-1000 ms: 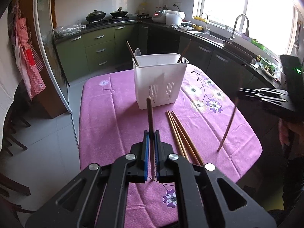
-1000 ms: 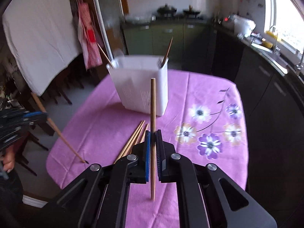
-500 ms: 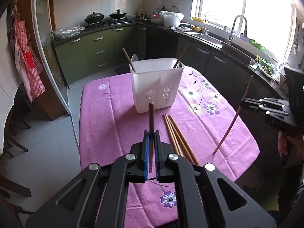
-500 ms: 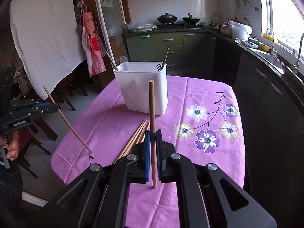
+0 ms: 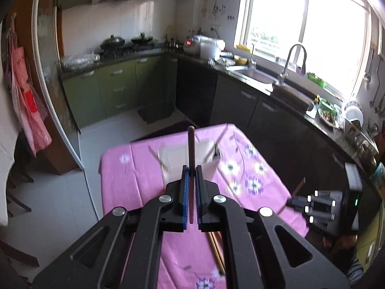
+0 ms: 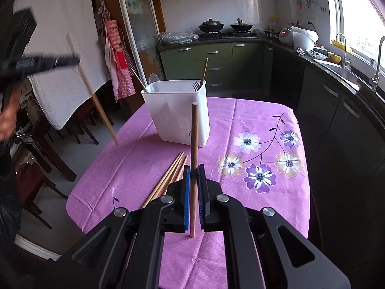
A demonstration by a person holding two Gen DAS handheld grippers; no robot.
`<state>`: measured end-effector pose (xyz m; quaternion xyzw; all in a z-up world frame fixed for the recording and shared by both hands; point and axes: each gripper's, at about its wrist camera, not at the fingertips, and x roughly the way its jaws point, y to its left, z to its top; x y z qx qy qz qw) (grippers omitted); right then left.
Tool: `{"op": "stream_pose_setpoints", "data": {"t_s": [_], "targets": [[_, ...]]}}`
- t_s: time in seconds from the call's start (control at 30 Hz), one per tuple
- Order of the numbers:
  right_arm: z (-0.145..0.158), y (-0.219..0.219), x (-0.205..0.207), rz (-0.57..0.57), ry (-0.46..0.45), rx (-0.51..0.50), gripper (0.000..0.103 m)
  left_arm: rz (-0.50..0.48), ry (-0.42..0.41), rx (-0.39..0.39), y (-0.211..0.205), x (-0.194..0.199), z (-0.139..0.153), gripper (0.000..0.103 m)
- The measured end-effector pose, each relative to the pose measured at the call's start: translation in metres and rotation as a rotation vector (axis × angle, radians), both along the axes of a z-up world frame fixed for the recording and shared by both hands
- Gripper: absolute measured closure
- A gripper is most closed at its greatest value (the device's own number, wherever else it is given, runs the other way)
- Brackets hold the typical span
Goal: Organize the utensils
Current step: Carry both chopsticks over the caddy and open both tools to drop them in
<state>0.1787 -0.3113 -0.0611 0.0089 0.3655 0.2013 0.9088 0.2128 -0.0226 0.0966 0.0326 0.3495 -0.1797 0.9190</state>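
My left gripper is shut on a dark wooden chopstick, held upright high above the table. The white utensil holder shows blurred beneath it. My right gripper is shut on a lighter wooden chopstick, upright over the near part of the table. The white utensil holder stands ahead of it with a fork and chopsticks inside. Several loose chopsticks lie on the pink cloth in front of the holder. The left gripper and its chopstick show blurred at the left.
The table with the pink flowered cloth stands in a kitchen. Green cabinets are behind it and a dark counter with a sink runs along the right. Chairs stand at the left. The right gripper shows low right.
My left gripper has risen with its chopstick and now looks down at the holder from higher up. My right gripper has held nearly steady with its chopstick.
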Motion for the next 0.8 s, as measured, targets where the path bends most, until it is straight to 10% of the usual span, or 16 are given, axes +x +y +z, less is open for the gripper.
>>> {"op": "stream_pose_setpoints", "data": {"t_s": [0.3,0.8], "targets": [[-0.002,-0.011,-0.001,-0.004,-0.001,0.023,0.096,0.058,-0.096,0.011,-0.018,0.055,0.036,0.098],[0.007,-0.009,0.003,0.04,0.013,0.051,0.096,0.076,0.011,0.084,-0.033,0.106,-0.039,0.098]]}}
